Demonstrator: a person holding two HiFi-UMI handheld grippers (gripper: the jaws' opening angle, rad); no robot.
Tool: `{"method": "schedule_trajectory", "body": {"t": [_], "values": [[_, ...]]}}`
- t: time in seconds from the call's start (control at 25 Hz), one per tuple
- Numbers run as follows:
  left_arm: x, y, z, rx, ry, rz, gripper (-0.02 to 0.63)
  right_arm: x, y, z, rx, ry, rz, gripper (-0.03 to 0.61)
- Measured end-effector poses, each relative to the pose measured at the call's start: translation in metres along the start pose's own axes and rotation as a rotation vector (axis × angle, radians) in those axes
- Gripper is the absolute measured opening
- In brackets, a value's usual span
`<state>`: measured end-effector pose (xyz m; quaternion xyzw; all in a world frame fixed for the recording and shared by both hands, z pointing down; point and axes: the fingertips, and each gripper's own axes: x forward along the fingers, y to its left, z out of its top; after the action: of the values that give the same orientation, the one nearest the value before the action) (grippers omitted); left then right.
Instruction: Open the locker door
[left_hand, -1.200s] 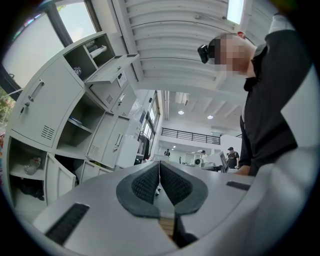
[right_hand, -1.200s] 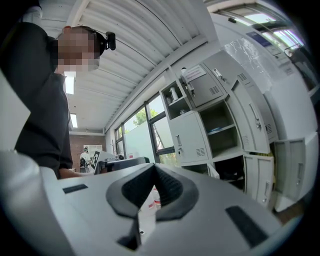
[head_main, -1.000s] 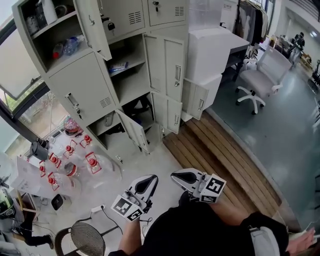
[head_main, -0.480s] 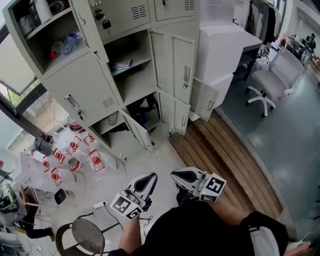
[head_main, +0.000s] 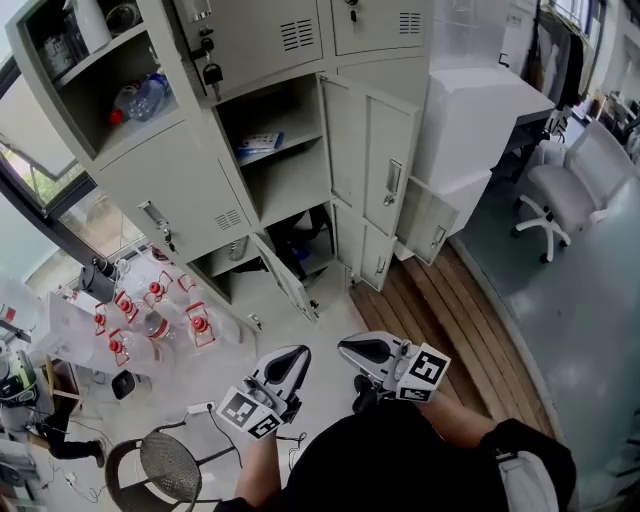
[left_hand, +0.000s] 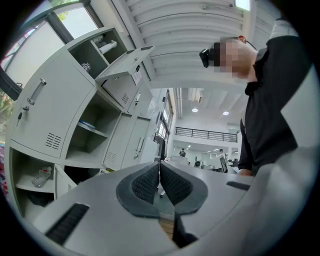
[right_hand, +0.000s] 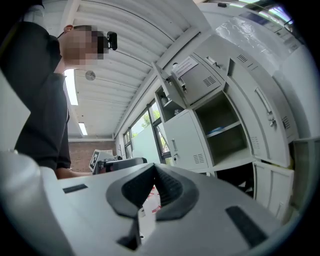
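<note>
Left claw (head_main: 288, 360) closed, empty | right claw (head_main: 354, 350) likewise | pale grey metal locker cabinet (head_main: 180, 190) well apart | only gripper views show ribbed white ceiling (left_hand: 190, 30)

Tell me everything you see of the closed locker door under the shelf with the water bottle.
The closed locker door looks like pale grey painted metal, rectangular, with a slim handle near its left edge and a small block of vent slots at its lower right corner. It sits shut, below the open compartment with the bottle and above a lower door that stands ajar. Nothing touches it.
</note>
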<state>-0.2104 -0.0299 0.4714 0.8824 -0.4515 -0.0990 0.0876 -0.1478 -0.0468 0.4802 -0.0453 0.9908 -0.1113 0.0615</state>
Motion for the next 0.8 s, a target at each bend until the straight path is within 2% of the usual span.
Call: {"method": "schedule_trajectory", "body": {"t": [0.4, 0.6, 0.8], "values": [[0.08, 0.024, 0.046, 0.074, 0.008, 0.027, 0.017, -0.012, -0.073, 0.067, -0.064, -0.034, 0.008, 0.012], [0.129, 0.034, 0.085, 0.172, 0.002, 0.016, 0.017, -0.023, -0.112, 0.117, -0.153, -0.077, -0.007, 0.012], [0.177, 0.045, 0.12, 0.226, -0.022, 0.004, 0.017, -0.036, -0.153, 0.167, -0.24, -0.115, -0.057, 0.012]]}}
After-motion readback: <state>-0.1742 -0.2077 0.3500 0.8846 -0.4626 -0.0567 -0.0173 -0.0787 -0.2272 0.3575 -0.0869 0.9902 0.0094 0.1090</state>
